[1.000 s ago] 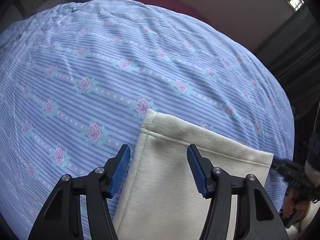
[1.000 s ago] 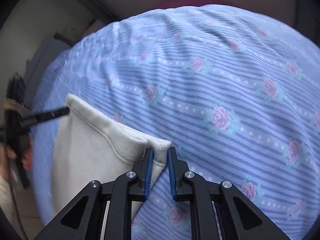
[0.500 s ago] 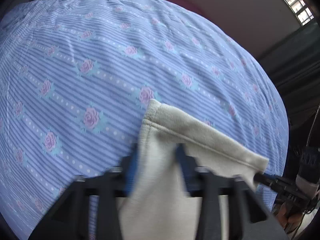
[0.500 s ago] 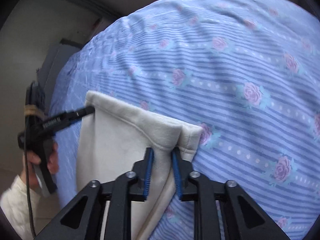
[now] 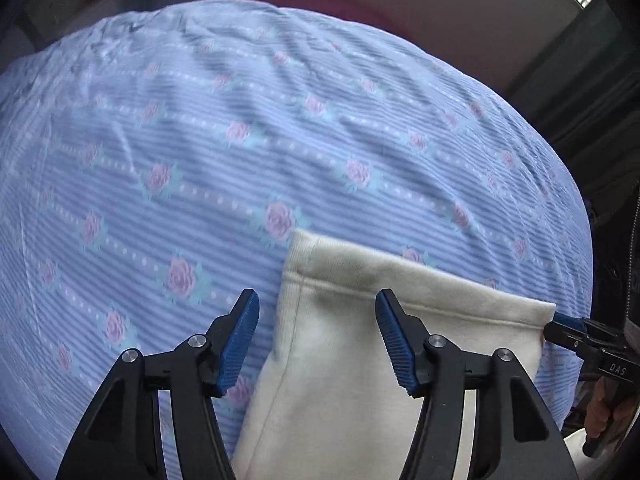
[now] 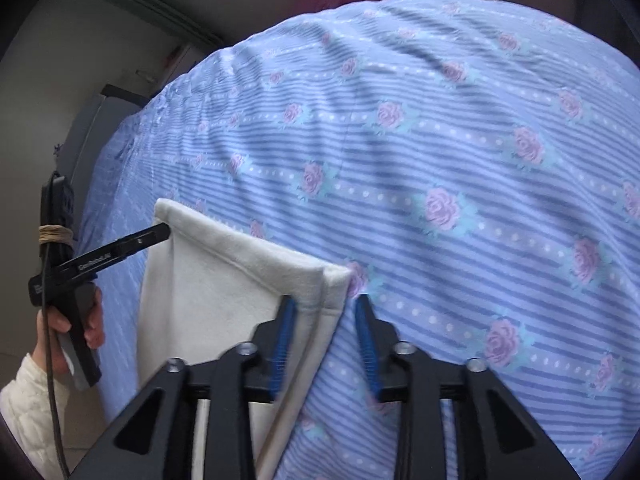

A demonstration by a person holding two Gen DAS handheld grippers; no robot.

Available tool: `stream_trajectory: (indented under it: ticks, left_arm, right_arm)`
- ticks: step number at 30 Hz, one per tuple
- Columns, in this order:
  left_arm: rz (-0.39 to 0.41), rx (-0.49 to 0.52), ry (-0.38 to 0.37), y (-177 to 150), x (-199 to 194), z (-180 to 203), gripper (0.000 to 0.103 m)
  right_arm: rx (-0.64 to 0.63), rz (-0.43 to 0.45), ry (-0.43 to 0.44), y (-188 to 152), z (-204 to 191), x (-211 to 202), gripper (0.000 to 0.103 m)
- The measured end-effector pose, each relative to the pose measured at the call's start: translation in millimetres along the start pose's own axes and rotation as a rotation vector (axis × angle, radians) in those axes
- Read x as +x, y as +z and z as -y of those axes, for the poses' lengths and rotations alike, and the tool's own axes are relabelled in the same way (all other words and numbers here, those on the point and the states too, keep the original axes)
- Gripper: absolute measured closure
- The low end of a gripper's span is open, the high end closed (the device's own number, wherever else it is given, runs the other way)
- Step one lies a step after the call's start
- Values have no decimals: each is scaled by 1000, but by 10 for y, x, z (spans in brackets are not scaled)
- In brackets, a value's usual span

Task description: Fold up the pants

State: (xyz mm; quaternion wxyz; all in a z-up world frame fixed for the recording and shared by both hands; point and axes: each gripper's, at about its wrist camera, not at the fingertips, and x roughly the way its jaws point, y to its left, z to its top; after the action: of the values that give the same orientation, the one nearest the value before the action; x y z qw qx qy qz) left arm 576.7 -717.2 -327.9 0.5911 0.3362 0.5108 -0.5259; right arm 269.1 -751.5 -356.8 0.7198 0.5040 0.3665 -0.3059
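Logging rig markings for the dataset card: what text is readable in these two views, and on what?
"DAS": white letters on the black body of the right gripper, seen in the left wrist view.
Small white print on the finger of the left gripper, right wrist view: too blurred to read.
Nothing written on the pants or the bedsheet.

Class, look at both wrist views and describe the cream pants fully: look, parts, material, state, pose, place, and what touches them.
The cream pants look like soft, fleecy knit with a stitched hem band along the far edge. They lie flat, folded in layers, on the blue striped rose-print bedsheet. The left gripper straddles the left corner; the right gripper straddles the right corner. Both sets of jaws are opening, no pad pressing the cloth. The near part runs out of view.
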Motion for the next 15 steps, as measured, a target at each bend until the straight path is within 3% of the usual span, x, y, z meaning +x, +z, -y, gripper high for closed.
stream_trajectory:
  ticks: [4,12,14,15]
  left_arm:
    - [-40,-20,-28,86,148,-69,43]
    - [-39,-109,-73,31,304,-200,44]
    - [-26,-129,-81,15,303,-195,51]
    - [-27,-132,-97,10,297,-172,65]
  right_arm:
    - [45,-29,71,24,110,83,62]
    - [44,-36,110,28,163,278,63]
    - [54,-33,128,27,209,304,66]
    - [46,-35,131,29,220,301,70]
